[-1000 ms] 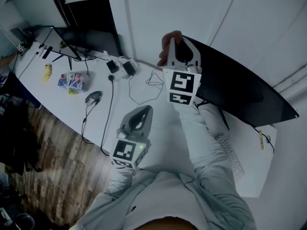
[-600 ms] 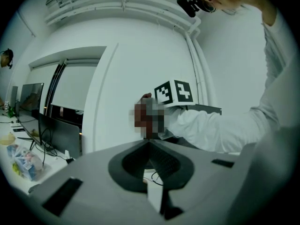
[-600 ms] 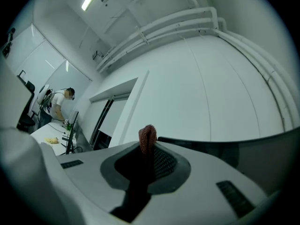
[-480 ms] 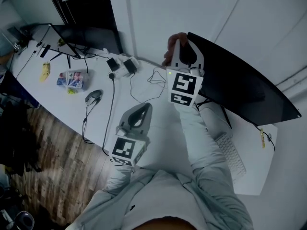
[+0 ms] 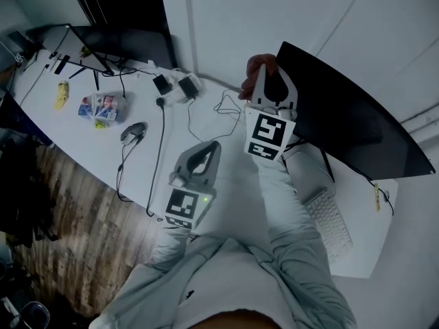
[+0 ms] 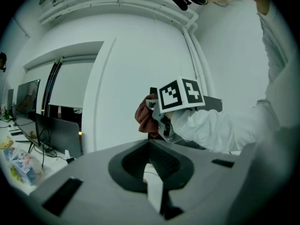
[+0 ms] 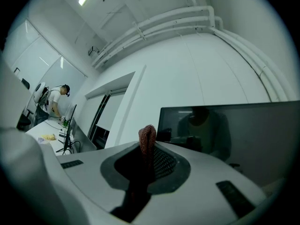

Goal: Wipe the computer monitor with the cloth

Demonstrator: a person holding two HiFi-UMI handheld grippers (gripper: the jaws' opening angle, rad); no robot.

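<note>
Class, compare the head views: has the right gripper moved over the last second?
Yes, slightly. The right gripper, holding the cloth, has dropped lower beside the monitor's left edge, toward the person.

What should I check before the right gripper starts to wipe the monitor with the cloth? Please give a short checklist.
1. Reddish-brown cloth clamped in the right gripper jaws: ok.
2. Cloth touching the black flat computer monitor: cannot tell; it sits by the screen's left edge.
3. Screen face free of things in front of it: ok.
4. Left gripper empty with jaws together, low over the white desk and away from the monitor: ok.
5. Thin black cables lying on the desk, apart from the cloth: ok.
</note>
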